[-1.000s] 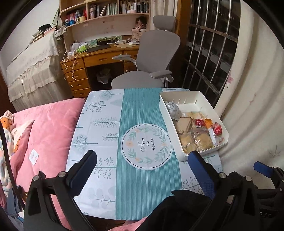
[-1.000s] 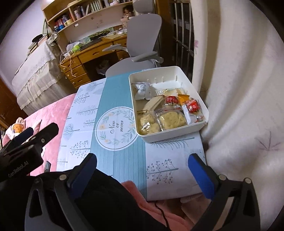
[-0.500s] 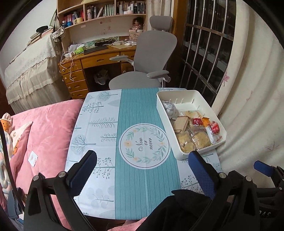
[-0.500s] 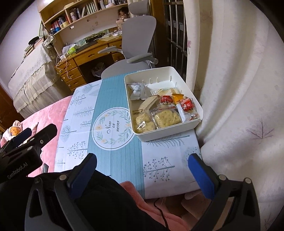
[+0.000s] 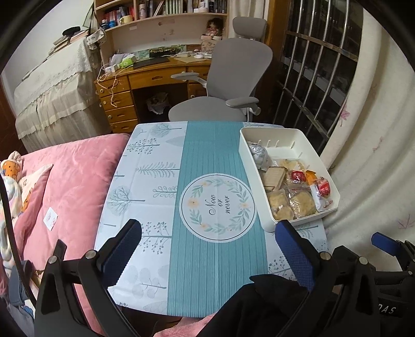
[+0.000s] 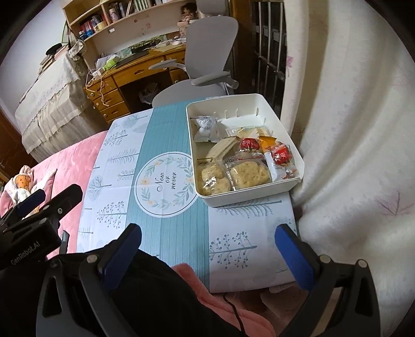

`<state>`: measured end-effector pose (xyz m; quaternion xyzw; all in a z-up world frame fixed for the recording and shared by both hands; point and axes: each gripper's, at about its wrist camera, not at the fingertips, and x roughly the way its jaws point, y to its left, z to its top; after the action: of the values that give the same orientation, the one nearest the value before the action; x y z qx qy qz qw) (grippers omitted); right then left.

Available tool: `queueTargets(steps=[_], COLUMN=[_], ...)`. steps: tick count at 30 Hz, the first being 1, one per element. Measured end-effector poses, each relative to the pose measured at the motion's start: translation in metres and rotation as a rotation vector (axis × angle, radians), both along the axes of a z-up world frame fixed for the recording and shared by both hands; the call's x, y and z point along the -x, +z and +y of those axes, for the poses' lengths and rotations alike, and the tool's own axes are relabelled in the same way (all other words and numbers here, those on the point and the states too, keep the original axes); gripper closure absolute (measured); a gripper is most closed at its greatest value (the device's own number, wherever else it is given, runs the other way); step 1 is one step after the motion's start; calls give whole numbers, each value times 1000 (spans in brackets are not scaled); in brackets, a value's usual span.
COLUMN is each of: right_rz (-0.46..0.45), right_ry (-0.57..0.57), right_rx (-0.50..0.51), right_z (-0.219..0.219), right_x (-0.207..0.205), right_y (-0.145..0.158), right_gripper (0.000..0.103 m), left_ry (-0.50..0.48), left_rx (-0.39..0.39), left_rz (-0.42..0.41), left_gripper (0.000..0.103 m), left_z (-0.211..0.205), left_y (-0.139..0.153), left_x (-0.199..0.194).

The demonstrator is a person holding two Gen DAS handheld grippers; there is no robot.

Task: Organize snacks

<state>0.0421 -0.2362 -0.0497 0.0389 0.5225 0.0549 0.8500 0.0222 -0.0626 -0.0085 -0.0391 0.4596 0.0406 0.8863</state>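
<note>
Left tongs (image 5: 208,242) spread wide, nothing between the blue pads, held over the near edge of the surface (image 5: 145,186). Right tongs (image 6: 207,239) also spread wide and empty, over the near right corner of the surface. Dark sleeve and pink fabric show under both, at frame bottom. Left tongs' body also visible at the left edge of the right wrist view.

Surface covered by a tablecloth (image 6: 168,225): teal centre stripe, pale side panels with tree prints, round wreath emblem (image 5: 217,204) reading "Now or never" mid-cloth.

White plastic bin (image 6: 262,101) sits on the far right part of the surface, just beside the emblem, its right side near the pale curtain (image 6: 350,129). Snacks all inside the bin: two clear-wrapped pale biscuit packs (image 6: 249,172) at the near end, red-wrapped candies (image 6: 281,155) on the right, a tan wafer pack (image 6: 223,147) in the middle, an orange packet (image 6: 268,141) beside the red ones, a white-silver wrapped snack (image 6: 203,124) at the far left. Far right part of the bin is bare.

Pink bedding (image 5: 72,176) left of the surface, with a soft toy (image 5: 11,168) at the edge. Beyond: grey office chair (image 5: 233,72), wooden desk (image 5: 145,77) with drawers, bookshelf (image 5: 166,7) above, barred window (image 5: 319,64) to the right.
</note>
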Motion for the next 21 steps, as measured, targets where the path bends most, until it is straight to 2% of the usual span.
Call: queueTargets(steps=[21], right_rz=[23], right_ry=[-5], right_rx=[-10], right_z=[-6], right_x=[-7], right_y=[-9], right_gripper=[0], left_ry=[-2], left_rx=[-20], left_rz=[29], left_gripper=[1], left_z=[-7], left_y=[-5], left_x=[-5])
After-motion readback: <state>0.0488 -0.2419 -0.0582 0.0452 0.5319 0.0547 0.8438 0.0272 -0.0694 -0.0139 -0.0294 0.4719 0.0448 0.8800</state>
